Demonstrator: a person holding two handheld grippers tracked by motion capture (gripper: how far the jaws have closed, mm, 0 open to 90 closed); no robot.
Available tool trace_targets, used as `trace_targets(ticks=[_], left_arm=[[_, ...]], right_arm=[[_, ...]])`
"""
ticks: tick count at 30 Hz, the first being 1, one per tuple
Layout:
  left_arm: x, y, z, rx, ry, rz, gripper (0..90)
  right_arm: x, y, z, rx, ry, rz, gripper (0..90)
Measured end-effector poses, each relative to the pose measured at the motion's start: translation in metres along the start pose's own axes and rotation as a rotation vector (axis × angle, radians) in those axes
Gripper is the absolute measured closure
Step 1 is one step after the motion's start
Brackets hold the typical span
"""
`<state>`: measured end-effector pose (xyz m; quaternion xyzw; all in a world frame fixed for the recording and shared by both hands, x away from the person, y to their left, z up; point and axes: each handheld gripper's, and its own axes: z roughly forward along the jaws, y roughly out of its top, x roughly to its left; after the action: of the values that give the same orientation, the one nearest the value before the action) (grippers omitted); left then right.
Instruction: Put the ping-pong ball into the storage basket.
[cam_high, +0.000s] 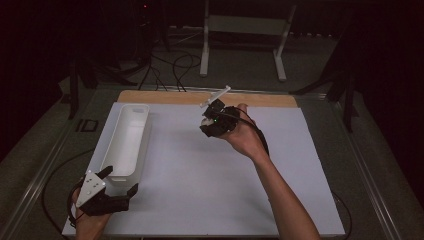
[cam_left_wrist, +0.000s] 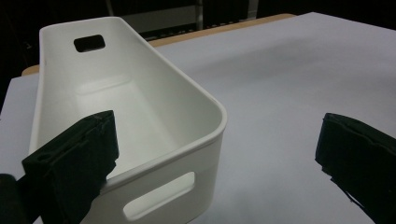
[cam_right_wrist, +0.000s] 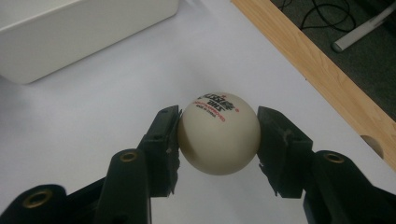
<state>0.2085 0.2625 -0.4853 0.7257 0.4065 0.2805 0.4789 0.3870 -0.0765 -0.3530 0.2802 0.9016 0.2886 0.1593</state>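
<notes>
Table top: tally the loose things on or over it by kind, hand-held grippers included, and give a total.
Ping-pong ball: 1
White bin: 1
Hand-held grippers, left hand-held gripper and right hand-held gripper: 2
Total: 4

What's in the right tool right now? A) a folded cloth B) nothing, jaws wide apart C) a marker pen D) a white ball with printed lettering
D: in the right gripper view the right tool has both jaws pressed against a white ball with printed lettering, above the white table sheet.
</notes>
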Motion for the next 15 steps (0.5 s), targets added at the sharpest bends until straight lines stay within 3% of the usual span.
trace_targets(ticks=[15], left_arm=[[0.0002, -0.0002, 0.0004, 0.000, -0.001, -0.001, 0.0]], right_arm=[[0.0034, 0.0049, 0.0045, -0.008, 0.013, 0.001, 50.5]])
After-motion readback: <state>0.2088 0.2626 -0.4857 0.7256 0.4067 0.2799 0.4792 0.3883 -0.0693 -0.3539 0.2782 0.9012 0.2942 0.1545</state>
